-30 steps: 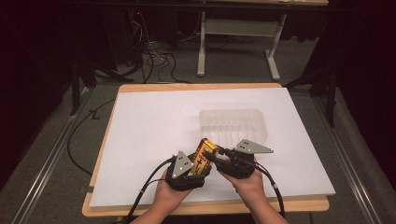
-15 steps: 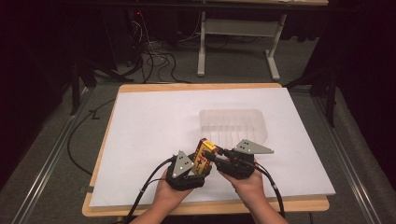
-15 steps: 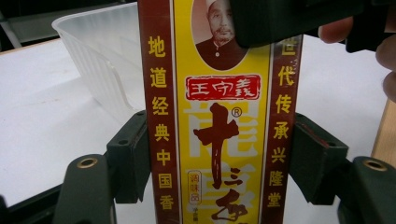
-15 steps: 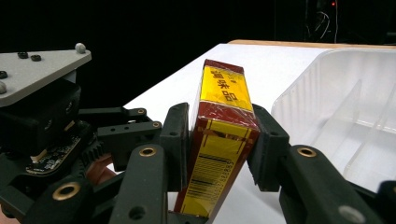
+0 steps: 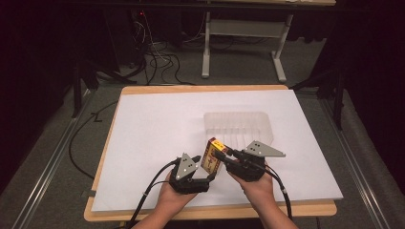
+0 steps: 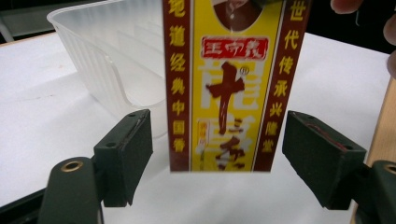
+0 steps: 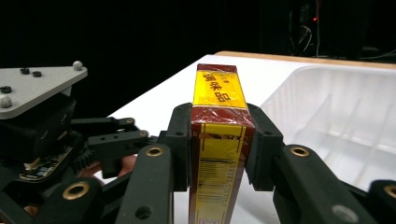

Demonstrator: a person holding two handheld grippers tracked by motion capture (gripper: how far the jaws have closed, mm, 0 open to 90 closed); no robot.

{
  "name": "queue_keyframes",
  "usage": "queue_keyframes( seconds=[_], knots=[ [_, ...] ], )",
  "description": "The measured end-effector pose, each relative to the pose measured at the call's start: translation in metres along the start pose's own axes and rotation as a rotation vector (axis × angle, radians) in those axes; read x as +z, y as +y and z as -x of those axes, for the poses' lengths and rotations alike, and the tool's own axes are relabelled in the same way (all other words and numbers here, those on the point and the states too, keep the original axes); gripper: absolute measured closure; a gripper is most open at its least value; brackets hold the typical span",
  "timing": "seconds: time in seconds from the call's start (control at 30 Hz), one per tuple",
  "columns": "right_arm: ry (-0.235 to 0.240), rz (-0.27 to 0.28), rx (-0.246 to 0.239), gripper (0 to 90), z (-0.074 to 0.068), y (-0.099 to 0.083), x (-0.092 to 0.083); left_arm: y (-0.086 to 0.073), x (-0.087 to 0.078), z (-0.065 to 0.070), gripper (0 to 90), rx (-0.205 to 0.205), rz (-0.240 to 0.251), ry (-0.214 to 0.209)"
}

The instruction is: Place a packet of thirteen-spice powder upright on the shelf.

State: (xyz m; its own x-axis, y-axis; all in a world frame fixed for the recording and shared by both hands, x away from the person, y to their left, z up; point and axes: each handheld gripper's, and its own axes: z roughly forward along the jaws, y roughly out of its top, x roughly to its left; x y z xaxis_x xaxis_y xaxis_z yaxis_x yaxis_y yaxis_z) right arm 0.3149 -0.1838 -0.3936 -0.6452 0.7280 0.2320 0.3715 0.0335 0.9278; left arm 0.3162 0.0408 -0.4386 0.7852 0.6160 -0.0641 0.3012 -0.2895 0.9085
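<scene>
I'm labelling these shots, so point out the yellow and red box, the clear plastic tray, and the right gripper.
yellow and red box [image 6: 229, 88]: left gripper view, printed front face.
clear plastic tray [image 5: 237, 125]: high view, ribbed bottom.
right gripper [image 7: 219, 147]: right gripper view, midway between fingers clamping the box.

The yellow and red box [image 7: 219, 140] is wrapped in shiny clear film. Next to the box, the tray [image 5: 239, 126] is cloudy, smooth plastic. Under the tray, white matt paper [image 5: 157, 124] covers the wooden desk [image 5: 210, 88].
</scene>
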Motion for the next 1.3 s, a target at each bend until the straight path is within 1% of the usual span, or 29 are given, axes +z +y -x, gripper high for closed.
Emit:
queue_keyframes(
  seconds=[0.13,0.2,0.33,0.4,0.43,0.47,0.5,0.57,0.63,0.67,0.73,0.77,0.9,0.97,1.03,1.1,1.23,1.27,1.3],
  knots=[
    [-0.018,0.016,-0.001,68.1,0.004,0.002,-0.005,0.0,-0.002,-0.001,25.1,0.002,-0.001,-0.002],
    [-0.044,0.031,-0.002,68.1,0.008,0.005,-0.01,0.001,-0.005,-0.003,25.2,0.0,0.005,-0.001],
    [-0.074,0.05,-0.008,68.2,0.014,0.008,-0.017,0.003,-0.008,-0.01,26.2,-0.006,0.009,0.007],
    [-0.095,0.057,-0.004,68.2,0.018,0.009,-0.019,0.003,-0.01,-0.014,26.5,-0.019,0.012,0.015],
    [-0.103,0.062,-0.003,68.1,0.02,0.01,-0.021,0.003,-0.01,-0.014,26.7,-0.019,0.012,0.015],
    [-0.112,0.065,-0.003,68.2,0.021,0.01,-0.023,0.004,-0.013,-0.019,26.8,-0.033,0.012,0.016],
    [-0.123,0.069,-0.002,68.2,0.023,0.011,-0.024,0.004,-0.013,-0.019,27.0,-0.033,0.012,0.016],
    [-0.143,0.075,-0.001,68.2,0.025,0.012,-0.028,0.003,-0.016,-0.027,27.4,-0.046,0.008,0.028],
    [-0.152,0.079,-0.002,68.2,0.027,0.012,-0.029,0.003,-0.017,-0.029,27.7,-0.047,0.006,0.033],
    [-0.168,0.087,0.001,68.2,0.029,0.013,-0.033,0.003,-0.02,-0.034,28.1,-0.056,0.011,0.043],
    [-0.189,0.094,-0.003,68.2,0.031,0.014,-0.036,0.003,-0.021,-0.037,28.5,-0.061,0.015,0.048],
    [-0.201,0.097,-0.008,68.2,0.032,0.015,-0.037,0.003,-0.024,-0.042,28.8,-0.067,0.022,0.06],
    [-0.24,0.108,-0.006,68.2,0.037,0.016,-0.043,0.004,-0.031,-0.051,30.1,-0.068,0.038,0.08],
    [-0.263,0.112,-0.006,68.2,0.041,0.016,-0.046,0.005,-0.033,-0.054,29.3,-0.064,0.042,0.1],
    [-0.283,0.116,-0.004,68.2,0.044,0.016,-0.049,0.005,-0.035,-0.055,29.4,-0.063,0.042,0.102],
    [-0.312,0.115,-0.007,68.2,0.048,0.016,-0.052,0.005,-0.038,-0.058,29.6,-0.058,0.045,0.113],
    [-0.353,0.124,0.006,68.2,0.056,0.016,-0.057,0.004,-0.042,-0.063,29.1,-0.064,0.037,0.122],
    [-0.353,0.124,0.006,68.2,0.056,0.016,-0.057,0.004,-0.042,-0.063,28.9,-0.064,0.037,0.122],
    [-0.371,0.127,0.007,68.2,0.06,0.016,-0.06,0.003,-0.044,-0.064,28.6,-0.058,0.022,0.13]
  ],
)
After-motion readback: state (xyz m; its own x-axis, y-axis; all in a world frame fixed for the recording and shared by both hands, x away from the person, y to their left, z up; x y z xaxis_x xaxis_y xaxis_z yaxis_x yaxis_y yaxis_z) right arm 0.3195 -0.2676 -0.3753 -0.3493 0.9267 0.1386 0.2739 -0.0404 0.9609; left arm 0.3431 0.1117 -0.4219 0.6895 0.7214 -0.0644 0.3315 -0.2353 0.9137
